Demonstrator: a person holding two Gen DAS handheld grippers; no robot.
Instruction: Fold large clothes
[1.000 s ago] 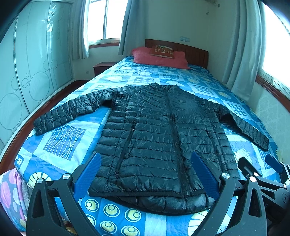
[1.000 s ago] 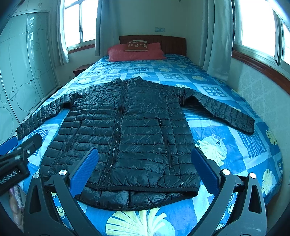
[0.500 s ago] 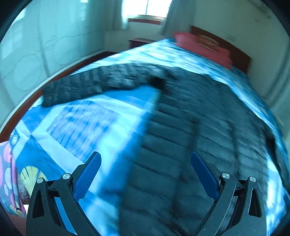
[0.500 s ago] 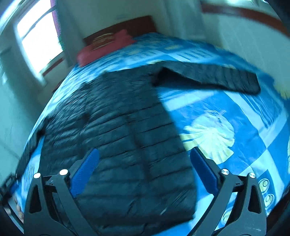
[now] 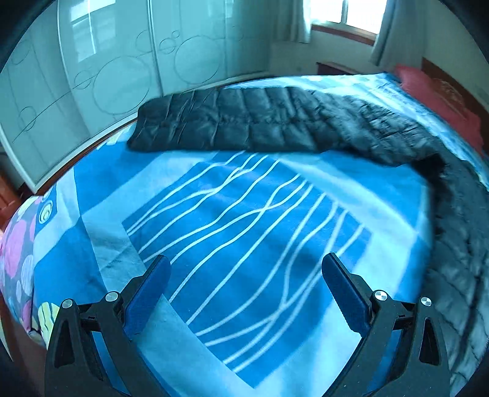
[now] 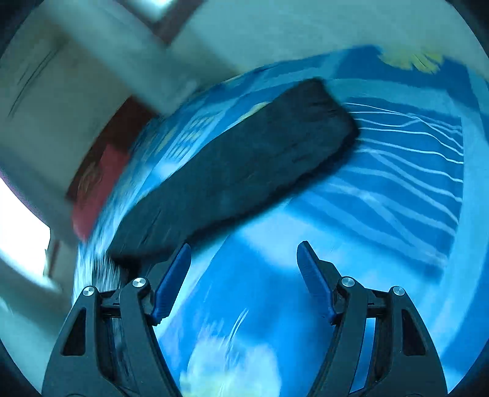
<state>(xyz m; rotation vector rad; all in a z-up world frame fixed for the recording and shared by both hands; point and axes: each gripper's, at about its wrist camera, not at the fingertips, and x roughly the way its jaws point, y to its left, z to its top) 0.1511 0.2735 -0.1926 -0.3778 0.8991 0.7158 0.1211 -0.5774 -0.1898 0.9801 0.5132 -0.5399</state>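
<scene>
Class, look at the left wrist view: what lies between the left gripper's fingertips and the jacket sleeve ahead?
In the left wrist view, only bare bedspread, a blue panel with white wavy lines, separates the left gripper from the black sleeve.

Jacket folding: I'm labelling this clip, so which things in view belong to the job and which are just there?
Part of the job:
- black puffer jacket, its sleeve stretched flat on the bed
- left gripper, open, empty
- right gripper, open, empty

Just there:
- blue patterned bedspread
- red pillow
- wardrobe doors
- window
</scene>
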